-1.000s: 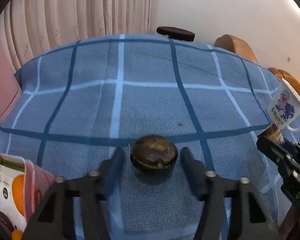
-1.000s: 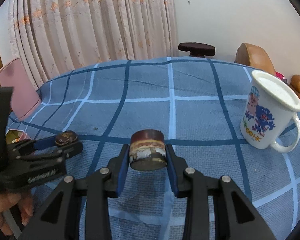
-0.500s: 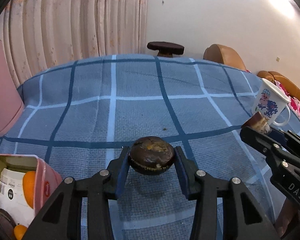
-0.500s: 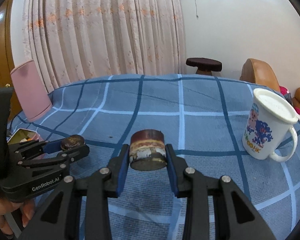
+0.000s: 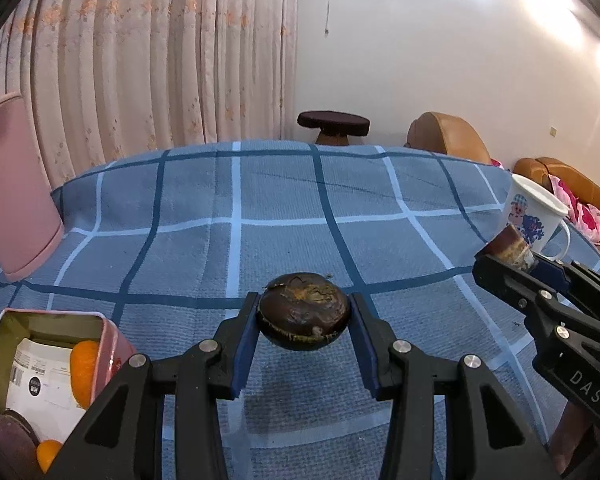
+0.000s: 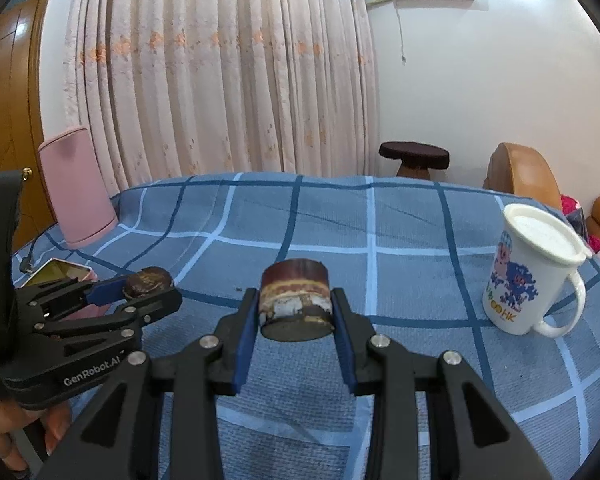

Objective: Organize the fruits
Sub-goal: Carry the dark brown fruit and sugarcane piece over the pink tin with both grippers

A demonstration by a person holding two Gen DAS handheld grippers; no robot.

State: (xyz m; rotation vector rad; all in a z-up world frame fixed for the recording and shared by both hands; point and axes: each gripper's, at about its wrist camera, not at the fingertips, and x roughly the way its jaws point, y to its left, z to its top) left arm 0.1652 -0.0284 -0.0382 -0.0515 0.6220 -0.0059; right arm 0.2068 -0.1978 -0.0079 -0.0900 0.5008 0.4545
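The left claw [image 5: 304, 318] was clamped on a dark round fruit [image 5: 304, 310], held above the checked cloth of the bench [image 5: 284, 216], right of the pink tin [image 5: 112, 340] holding oranges [image 5: 83, 372]. The right claw [image 6: 294, 314] was clamped on a brown cylindrical piece [image 6: 295, 304], held left of the white mug [image 6: 528, 272].
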